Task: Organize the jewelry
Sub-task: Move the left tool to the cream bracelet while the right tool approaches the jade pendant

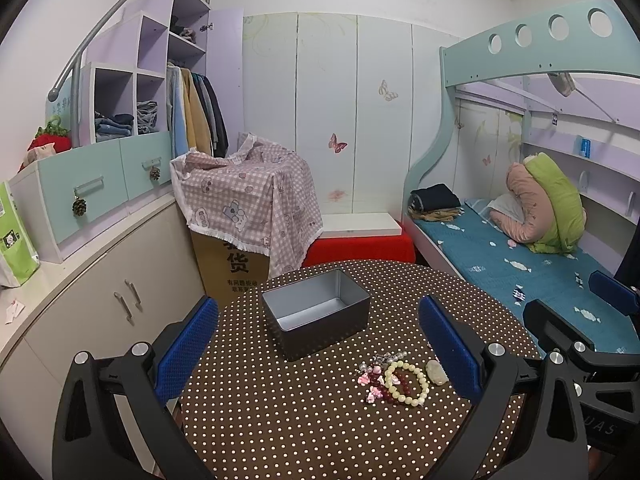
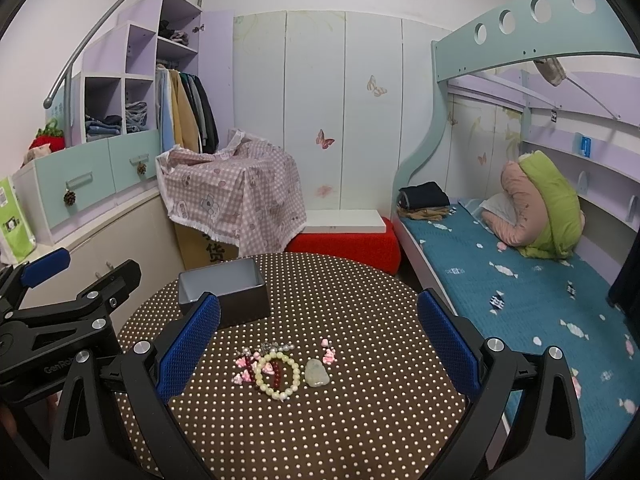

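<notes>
Jewelry (image 2: 276, 372) is heaped mid-tabletop (image 2: 360, 420), just short of the empty tin (image 1: 316, 312) toward the far edge. Both the left gripper (image 1: 316, 356) and right gripper (image 2: 318, 348) are held wide apart, empty. Tangled strands could be dragged out together.

Brown white-dotted tablecloth (image 2: 360, 420), grey tin (image 1: 316, 314), cream bracelet (image 2: 277, 376), perhaps jade-green pendant (image 2: 317, 374).

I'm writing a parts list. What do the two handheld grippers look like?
Both the left gripper and right gripper have black angular frames with silver bolts and blue textured finger pads. White lettering marks the black bodies.
</notes>
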`<state>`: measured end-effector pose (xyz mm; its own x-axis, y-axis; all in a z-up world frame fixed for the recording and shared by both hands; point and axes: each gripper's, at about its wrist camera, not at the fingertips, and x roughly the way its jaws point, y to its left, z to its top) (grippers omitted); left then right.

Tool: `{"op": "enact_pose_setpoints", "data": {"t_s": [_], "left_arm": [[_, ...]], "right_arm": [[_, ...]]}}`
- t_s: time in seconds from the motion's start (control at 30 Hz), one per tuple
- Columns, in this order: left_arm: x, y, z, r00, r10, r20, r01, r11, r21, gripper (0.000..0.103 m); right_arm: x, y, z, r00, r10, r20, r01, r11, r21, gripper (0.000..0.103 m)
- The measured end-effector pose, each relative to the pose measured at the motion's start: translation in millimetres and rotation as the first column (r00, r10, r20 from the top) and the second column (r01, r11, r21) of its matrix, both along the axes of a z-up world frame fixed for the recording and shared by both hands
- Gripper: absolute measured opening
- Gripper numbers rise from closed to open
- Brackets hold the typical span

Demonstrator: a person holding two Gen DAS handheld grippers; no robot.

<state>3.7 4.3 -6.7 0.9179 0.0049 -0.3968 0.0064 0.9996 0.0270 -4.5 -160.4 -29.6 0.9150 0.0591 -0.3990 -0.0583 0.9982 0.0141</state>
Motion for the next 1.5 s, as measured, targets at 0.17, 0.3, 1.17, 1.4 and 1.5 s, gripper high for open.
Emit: {"op": "enact_pose_setpoints", "data": {"t_s": [0.17, 0.3, 1.17, 1.4, 1.5], "left_arm": [[11.3, 2.3, -5.7, 0.999, -0.025, -0.044, 0.023, 0.999, -0.028, 0.096], [22.8, 7.7, -14.5, 0.997, -0.018, -0.078, 0.015, 0.999, -0.041, 0.096], [110.6, 22.7, -179.3, 0.847, -0.018, -0.532, -0.022, 0.997, -0.068, 0.096], [109.3, 22.1, -186.4, 0.856, -0.04, -0.515, 0.039, 0.999, -0.013, 0.096], [109.6, 22.4, -185.4, 0.848, -0.056, -0.527, 0.055, 0.998, -0.016, 0.096]], "right_arm": [[7.1, -2.5, -3.8, 1.0, 0.017, -0.019, -0.017, 1.0, 0.002, 0.096], [17.5, -4.1, -12.3, 0.999, 0.025, -0.036, -0.025, 1.0, -0.004, 0.096], [114.1, -17.6, -151.0, 0.914, 0.089, -0.396, -0.109, 0.994, -0.028, 0.093], [132.7, -14.0, -162.1, 0.884, 0.12, -0.451, -0.152, 0.988, -0.035, 0.057], [137.9, -10.8, -164.9, 0.876, 0.134, -0.463, -0.17, 0.985, -0.039, 0.057]]}}
